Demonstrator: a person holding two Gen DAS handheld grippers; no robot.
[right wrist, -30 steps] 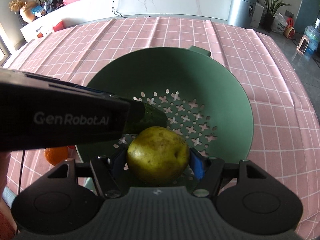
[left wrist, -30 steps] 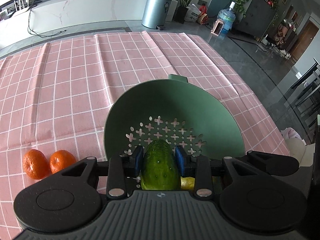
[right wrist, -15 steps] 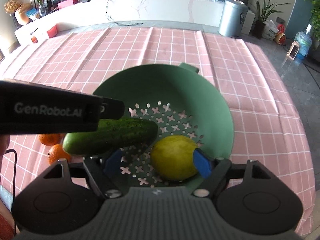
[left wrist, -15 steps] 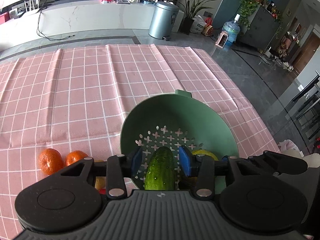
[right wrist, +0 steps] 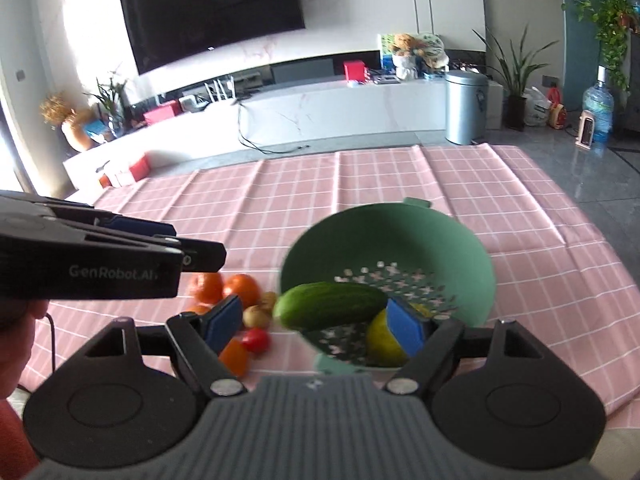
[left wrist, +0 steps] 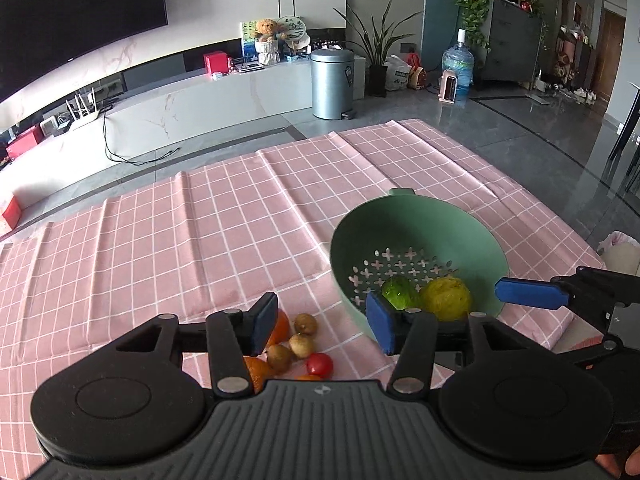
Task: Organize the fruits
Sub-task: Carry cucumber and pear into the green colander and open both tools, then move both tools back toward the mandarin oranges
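Both my grippers, left [left wrist: 322, 324] and right [right wrist: 316, 322], gape empty; cucumber [right wrist: 330, 306] rests in colander [right wrist: 472, 252]. Left housing reads "GenRobot.AI".

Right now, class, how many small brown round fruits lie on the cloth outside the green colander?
3. One brown fruit lies farthest from the camera, a second just nearer, a third to its left by the oranges. The left gripper may hide others.

Left tongs [left wrist: 322, 322] spread wide and empty, right tongs [right wrist: 316, 322] likewise
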